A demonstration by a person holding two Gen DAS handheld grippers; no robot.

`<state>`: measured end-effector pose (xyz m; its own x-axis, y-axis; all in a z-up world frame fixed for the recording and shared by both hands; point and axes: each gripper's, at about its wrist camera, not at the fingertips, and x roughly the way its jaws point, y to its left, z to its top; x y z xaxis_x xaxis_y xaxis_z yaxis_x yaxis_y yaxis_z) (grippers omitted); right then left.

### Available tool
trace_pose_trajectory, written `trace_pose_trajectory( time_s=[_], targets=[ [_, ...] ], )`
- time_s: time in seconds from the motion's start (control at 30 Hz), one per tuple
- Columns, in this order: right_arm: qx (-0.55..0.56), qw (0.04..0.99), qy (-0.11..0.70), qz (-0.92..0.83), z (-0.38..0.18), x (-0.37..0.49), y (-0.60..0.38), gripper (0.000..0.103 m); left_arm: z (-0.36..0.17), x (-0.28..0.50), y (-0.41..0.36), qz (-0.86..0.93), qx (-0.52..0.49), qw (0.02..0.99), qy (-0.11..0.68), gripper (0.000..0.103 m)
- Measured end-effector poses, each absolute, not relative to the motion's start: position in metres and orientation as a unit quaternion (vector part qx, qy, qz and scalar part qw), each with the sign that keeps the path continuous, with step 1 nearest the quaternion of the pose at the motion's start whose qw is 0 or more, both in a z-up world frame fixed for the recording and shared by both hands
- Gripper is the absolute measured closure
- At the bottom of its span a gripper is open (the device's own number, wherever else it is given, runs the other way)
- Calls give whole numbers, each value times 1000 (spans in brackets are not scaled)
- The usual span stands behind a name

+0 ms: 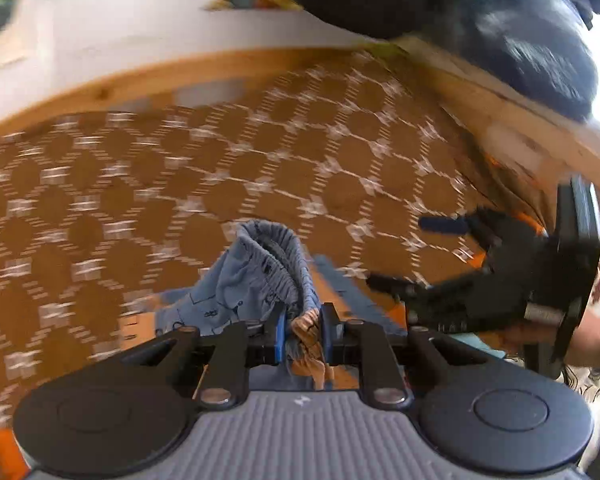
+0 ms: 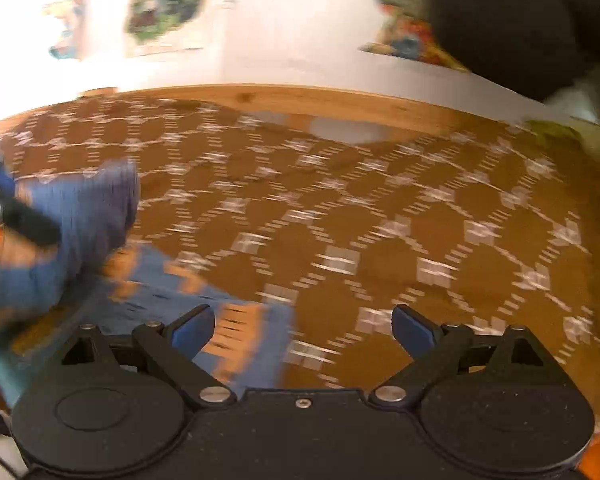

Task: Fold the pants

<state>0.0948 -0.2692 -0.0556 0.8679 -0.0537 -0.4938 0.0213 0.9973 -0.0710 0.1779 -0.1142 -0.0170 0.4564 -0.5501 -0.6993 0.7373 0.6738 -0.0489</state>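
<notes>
The left claw (image 1: 302,334) sits nearest the lens in its own view, its blue pads pressed together on a bunch of the pants (image 1: 260,284): light-blue cloth with an orange inner layer, pinched close to the gathered elastic waistband, which stands up just beyond the fingertips. From that pinch the garment appears to trail down and to the right across the brown patterned bedspread (image 1: 148,184), toward the right claw (image 1: 420,256), which comes in from the right edge with its fingers spread and nothing between them.

In the right wrist view the pants (image 2: 80,240) lie to the left of and below the right claw (image 2: 302,330); blue and orange cloth passes under its left finger, while the gap between the fingers mostly shows bare bedspread (image 2: 380,208). The cloth's long axis seems to run from the raised bunch at far left toward the lens, though motion blur makes this uncertain. So the free cloth is to the right claw's left, and that claw is probably the one to take the next grip.

Only the left view shows the waistband and the pinch; only the right view shows the loose spread of cloth on the bed
</notes>
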Motion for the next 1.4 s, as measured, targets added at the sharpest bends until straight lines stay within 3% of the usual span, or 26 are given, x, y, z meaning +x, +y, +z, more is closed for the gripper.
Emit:
trace_pose_trajectory(
  time_s=[0.27, 0.43, 0.5, 0.53, 0.57, 0.77, 0.93, 1.03, 1.1, 1.17, 1.3, 1.4],
  targets=[
    [9, 956, 285, -66, -76, 80, -314, 7, -90, 179, -174, -396, 160, 819, 383, 80],
    [7, 955, 291, -58, -83, 78, -311, 7, -101, 172, -173, -409, 168, 812, 382, 79],
    [0, 956, 290, -52, -82, 79, -307, 7, -96, 168, -168, -416, 160, 808, 384, 65],
    [0, 956, 288, -49, -81, 80, -306, 7, -91, 170, -165, -420, 157, 806, 386, 50],
    [0, 957, 286, -46, -79, 81, -305, 7, -87, 169, -160, -422, 153, 809, 380, 44],
    [20, 958, 284, 26, -70, 92, -292, 3, -77, 161, -124, -414, 177, 816, 363, 28],
    [45, 942, 312, 118, -69, 116, -271, 1, -93, 153, -111, -397, 174, 825, 362, 28],
    [72, 931, 324, 153, -73, 134, -264, 17, -97, 147, -115, -412, 203, 821, 340, 35],
    [87, 922, 341, 161, -79, 146, -261, 40, -98, 144, -119, -420, 223, 817, 327, 43],
    [90, 916, 353, 170, -84, 153, -258, 55, -101, 142, -123, -424, 235, 813, 323, 51],
    [103, 913, 363, 157, -92, 152, -257, 59, -104, 145, -123, -423, 224, 813, 332, 58],
    [143, 912, 359, 138, -95, 148, -261, 60, -106, 149, -123, -425, 220, 811, 337, 70]
  ],
)
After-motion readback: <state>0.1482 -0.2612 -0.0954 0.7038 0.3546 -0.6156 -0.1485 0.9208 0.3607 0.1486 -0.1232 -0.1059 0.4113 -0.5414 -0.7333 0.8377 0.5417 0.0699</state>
